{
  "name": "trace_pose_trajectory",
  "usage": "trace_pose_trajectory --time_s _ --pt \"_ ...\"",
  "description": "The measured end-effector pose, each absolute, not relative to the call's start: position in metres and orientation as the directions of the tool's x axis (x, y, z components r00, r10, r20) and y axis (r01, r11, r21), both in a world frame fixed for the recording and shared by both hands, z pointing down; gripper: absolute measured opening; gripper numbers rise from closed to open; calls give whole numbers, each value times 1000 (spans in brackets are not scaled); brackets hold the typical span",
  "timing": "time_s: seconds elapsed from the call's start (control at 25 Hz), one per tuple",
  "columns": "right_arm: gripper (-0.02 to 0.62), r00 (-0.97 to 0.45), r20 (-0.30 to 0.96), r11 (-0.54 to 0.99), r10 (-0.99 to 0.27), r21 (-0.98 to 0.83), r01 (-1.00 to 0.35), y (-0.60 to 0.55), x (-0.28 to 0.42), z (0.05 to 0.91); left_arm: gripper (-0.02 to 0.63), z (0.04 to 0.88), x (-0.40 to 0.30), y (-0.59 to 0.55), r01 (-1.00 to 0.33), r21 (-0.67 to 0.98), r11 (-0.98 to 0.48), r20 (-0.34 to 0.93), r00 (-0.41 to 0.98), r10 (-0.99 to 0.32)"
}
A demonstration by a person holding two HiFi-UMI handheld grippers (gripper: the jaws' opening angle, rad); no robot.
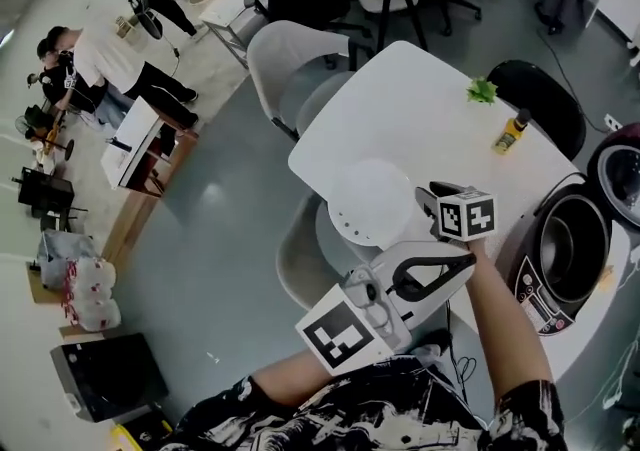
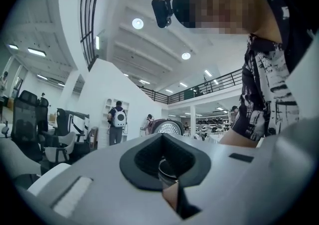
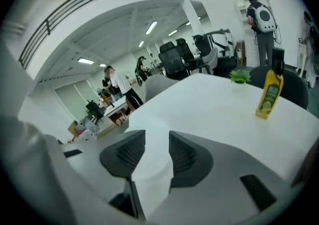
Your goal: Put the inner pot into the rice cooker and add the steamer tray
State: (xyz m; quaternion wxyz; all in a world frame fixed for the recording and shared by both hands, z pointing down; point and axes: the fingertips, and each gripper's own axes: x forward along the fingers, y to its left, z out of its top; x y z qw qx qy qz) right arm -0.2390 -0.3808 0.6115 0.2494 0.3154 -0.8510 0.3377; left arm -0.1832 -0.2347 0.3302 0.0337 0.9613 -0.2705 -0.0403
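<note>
The rice cooker (image 1: 560, 264) stands open at the table's right edge, its maroon lid (image 1: 618, 167) up; that lid (image 2: 167, 127) also shows far off in the left gripper view. Its round well (image 1: 575, 244) looks dark, and I cannot tell the inner pot apart from it. A white round steamer tray (image 1: 372, 201) lies on the white table near its front edge. My right gripper (image 1: 426, 203) hovers at the tray's right rim, open, with the tray (image 3: 154, 161) showing in the gap between its jaws (image 3: 157, 138). My left gripper (image 1: 468, 261) sits nearer my body, shut and empty (image 2: 162, 137).
A yellow bottle (image 1: 510, 131) (image 3: 269, 94) and a small green plant (image 1: 482, 91) stand at the table's far side. A white chair (image 1: 290, 59) and a black chair (image 1: 545, 89) sit behind the table (image 1: 420, 119). People work at desks far left.
</note>
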Motion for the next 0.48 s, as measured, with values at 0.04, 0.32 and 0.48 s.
trace_pose_trajectory --time_s 0.04,0.32,0.48 --pt "143 -657 665 553 -356 -416 -722 -382 -243 629 5 335 -188 -234 -519 82 -851 -41 851 -524" --pt "143 -578 770 466 -269 -421 -778 -384 -262 709 5 353 -206 -234 -536 83 -840 -6 843 -538" --pt "143 -548 798 416 -251 -422 -806 -387 -262 735 5 361 -221 -241 -563 83 -822 7 825 -565"
